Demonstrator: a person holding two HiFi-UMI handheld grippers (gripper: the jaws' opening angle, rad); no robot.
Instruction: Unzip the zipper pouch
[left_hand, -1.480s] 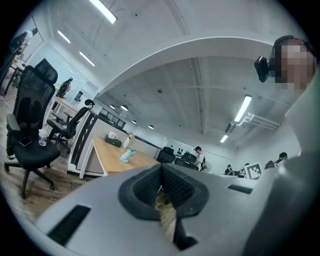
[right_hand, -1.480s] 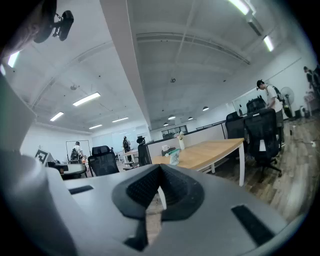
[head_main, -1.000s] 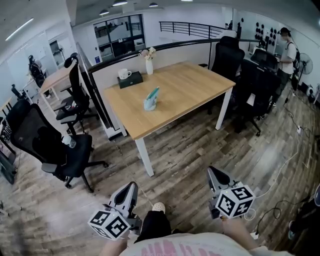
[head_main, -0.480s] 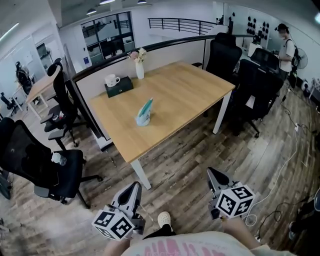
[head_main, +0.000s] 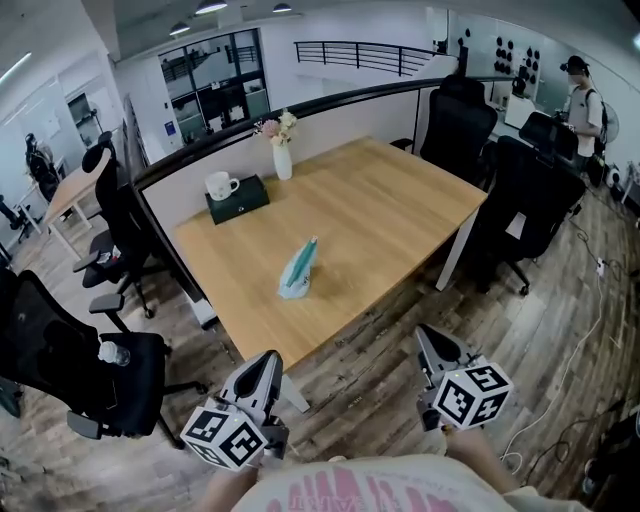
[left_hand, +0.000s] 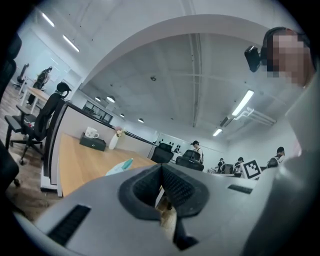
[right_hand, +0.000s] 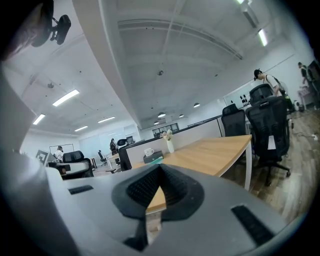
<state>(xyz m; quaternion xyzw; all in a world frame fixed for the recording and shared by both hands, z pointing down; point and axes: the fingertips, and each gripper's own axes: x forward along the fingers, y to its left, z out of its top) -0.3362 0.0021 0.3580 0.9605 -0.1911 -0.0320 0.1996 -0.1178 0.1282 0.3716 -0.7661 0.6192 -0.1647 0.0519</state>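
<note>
A teal and white zipper pouch (head_main: 298, 269) lies on the wooden table (head_main: 380, 210), toward its near left part. In the left gripper view the pouch (left_hand: 120, 167) shows small and far off above the jaws. My left gripper (head_main: 270, 365) hangs below the table's near corner, shut and empty. My right gripper (head_main: 430, 340) is held at the lower right, short of the table's front edge, also shut with nothing in it. Both point toward the table. In the left gripper view the left gripper (left_hand: 161, 170) has its jaws pressed together, as has the right gripper (right_hand: 159, 172) in the right gripper view.
At the table's far left stand a white mug (head_main: 219, 185) on a dark box (head_main: 240, 198) and a vase of flowers (head_main: 283, 160). Black office chairs (head_main: 85, 370) stand left, others (head_main: 530, 205) right. A person (head_main: 585, 95) stands far right. Cables (head_main: 575, 350) lie on the floor.
The view has closed in on the table: the pouch now sits lower and nearer in the head view. Both grippers stay shut, held low in front of the body.
</note>
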